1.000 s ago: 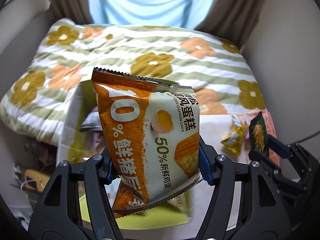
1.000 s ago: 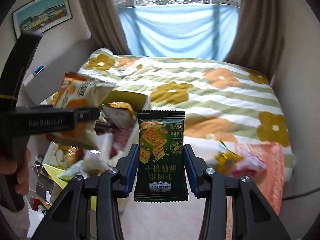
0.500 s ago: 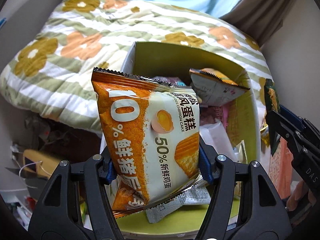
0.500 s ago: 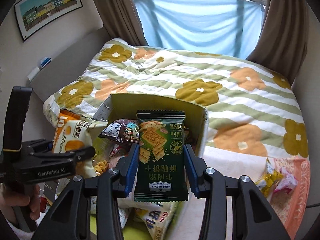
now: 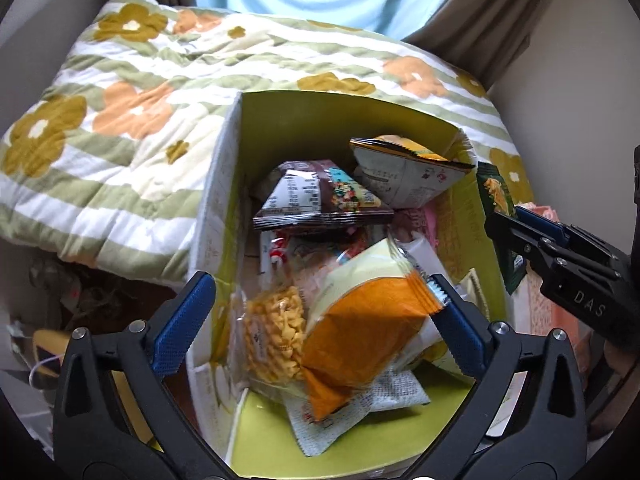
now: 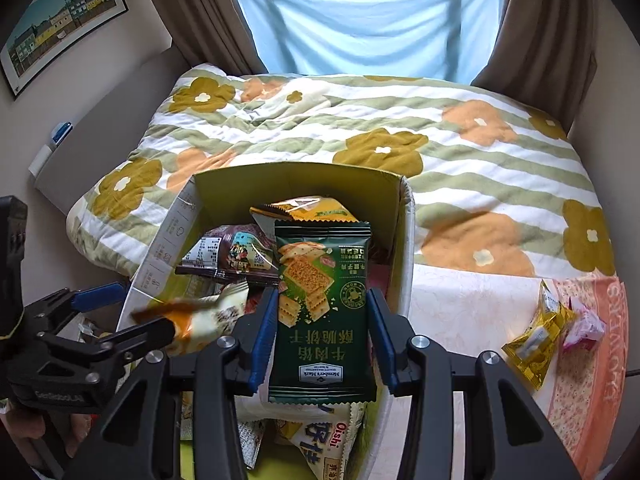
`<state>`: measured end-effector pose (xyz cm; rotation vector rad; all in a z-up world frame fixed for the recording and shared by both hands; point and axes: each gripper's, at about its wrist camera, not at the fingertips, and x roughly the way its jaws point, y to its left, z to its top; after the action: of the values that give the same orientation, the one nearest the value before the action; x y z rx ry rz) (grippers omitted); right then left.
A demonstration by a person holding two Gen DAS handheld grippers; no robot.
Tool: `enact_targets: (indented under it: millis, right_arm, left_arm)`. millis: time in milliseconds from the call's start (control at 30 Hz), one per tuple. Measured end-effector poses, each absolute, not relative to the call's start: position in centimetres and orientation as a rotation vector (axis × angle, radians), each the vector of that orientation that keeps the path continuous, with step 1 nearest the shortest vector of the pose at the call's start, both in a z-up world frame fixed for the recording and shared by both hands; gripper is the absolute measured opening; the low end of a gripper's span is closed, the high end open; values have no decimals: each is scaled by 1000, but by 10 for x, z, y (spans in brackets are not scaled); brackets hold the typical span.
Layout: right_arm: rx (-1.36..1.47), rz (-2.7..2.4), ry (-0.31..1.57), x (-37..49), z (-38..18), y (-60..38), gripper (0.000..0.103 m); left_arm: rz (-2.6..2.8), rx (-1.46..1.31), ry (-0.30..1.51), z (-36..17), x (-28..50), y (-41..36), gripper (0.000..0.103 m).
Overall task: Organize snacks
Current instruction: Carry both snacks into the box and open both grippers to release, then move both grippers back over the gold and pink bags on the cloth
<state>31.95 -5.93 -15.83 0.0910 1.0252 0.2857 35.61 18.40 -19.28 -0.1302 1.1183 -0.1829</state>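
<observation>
Left claw (image 5: 316,320) jaws opening, pads clear of the orange cake packet (image 5: 360,344), which lies between them on the pile in the yellow box (image 5: 304,116). Right claw (image 6: 322,340) clenched on the green cracker packet (image 6: 324,304) (upright), tilted down over the box.

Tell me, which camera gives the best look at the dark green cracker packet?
The right wrist view. There the green cracker packet stands face-on, clamped between the right gripper fingers above the yellow-lined box, its printing readable. The left wrist view catches it only edge-on at the right side, largely hidden behind that gripper.
</observation>
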Motion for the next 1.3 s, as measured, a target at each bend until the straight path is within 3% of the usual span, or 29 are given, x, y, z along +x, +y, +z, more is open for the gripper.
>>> enact_targets:
  millis: [300, 367, 433, 500, 967, 1300]
  right_arm:
    - [87, 340, 1063, 327, -166, -54, 41]
    - [88, 344, 1054, 327, -166, -53, 48]
    - [99, 356, 1017, 323, -162, -53, 79]
    - [109, 367, 975, 315, -158, -55, 94]
    - [196, 300, 867, 268, -124, -89, 94]
    - [294, 61, 826, 240, -93, -195, 94]
  left_arm:
    - [-114, -138, 1102, -183, 340, 196, 103]
    - [-107, -143, 1095, -181, 337, 197, 103]
    - [-108, -148, 1089, -180, 332, 196, 103]
    - [-109, -149, 1087, -179, 329, 195, 103]
    - [-222, -120, 1010, -149, 306, 168, 103]
    - [-388, -7, 941, -122, 305, 82, 103]
